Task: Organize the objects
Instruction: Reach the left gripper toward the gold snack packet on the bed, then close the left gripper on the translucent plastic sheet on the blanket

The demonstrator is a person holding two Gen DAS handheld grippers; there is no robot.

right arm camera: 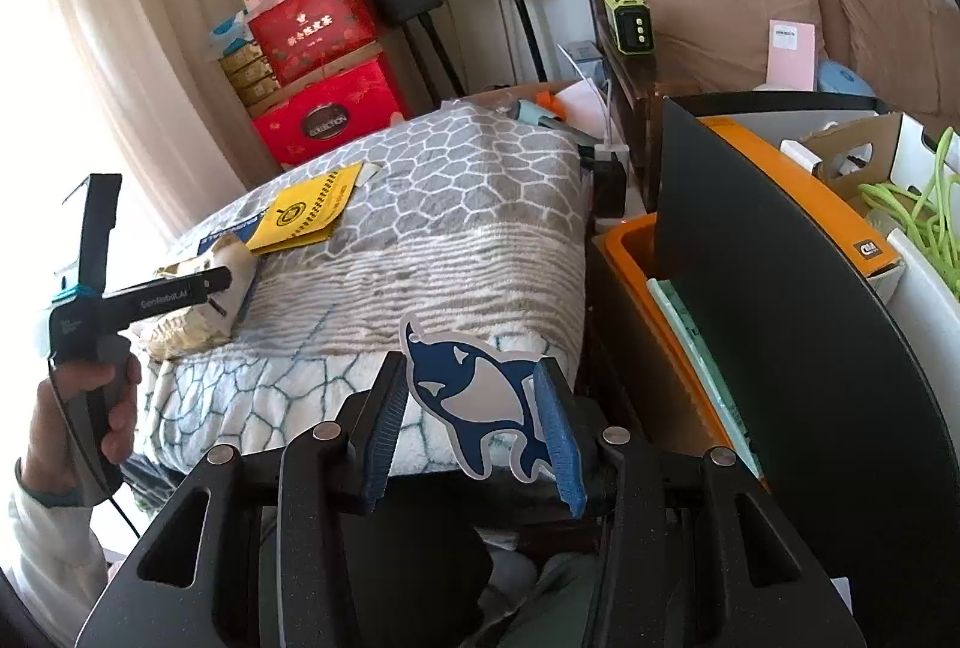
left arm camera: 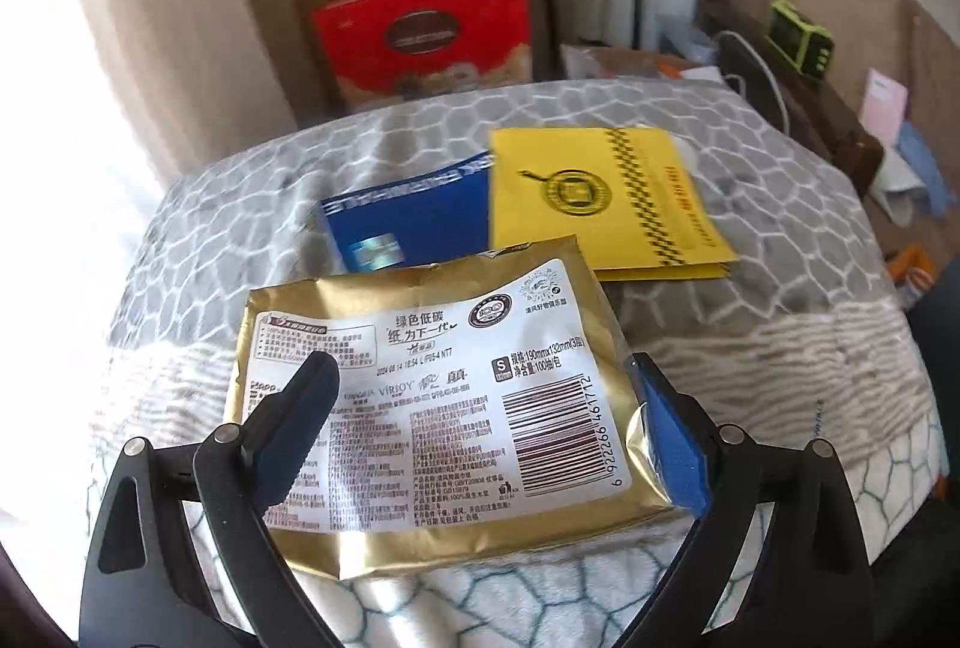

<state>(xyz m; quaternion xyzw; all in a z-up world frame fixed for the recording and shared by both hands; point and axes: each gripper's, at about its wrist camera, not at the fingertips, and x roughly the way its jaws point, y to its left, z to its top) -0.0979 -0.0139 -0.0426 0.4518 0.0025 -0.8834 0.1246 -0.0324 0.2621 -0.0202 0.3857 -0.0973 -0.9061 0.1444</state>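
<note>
A gold tissue pack (left arm camera: 456,408) with a white printed label lies on the grey patterned blanket (left arm camera: 750,348). My left gripper (left arm camera: 480,366) hangs open over it. One finger (left arm camera: 300,408) crosses the label and the blue pad of the other sits at the pack's crinkled right edge. The right wrist view shows the same pack (right arm camera: 198,330) at far left, under a finger (right arm camera: 180,291) of that gripper. My right gripper (right arm camera: 470,363) is shut on a blue-and-white whale-shaped card (right arm camera: 480,396), held upright at the near edge of the blanket.
A yellow booklet (left arm camera: 600,198) overlaps a blue booklet (left arm camera: 414,222) beyond the pack. An orange bin (right arm camera: 624,240) with a tall black panel (right arm camera: 780,318) and papers stands right of the blanket. Red gift boxes (right arm camera: 324,108) and speakers are stacked behind. A hand (right arm camera: 90,408) holds the left gripper's handle.
</note>
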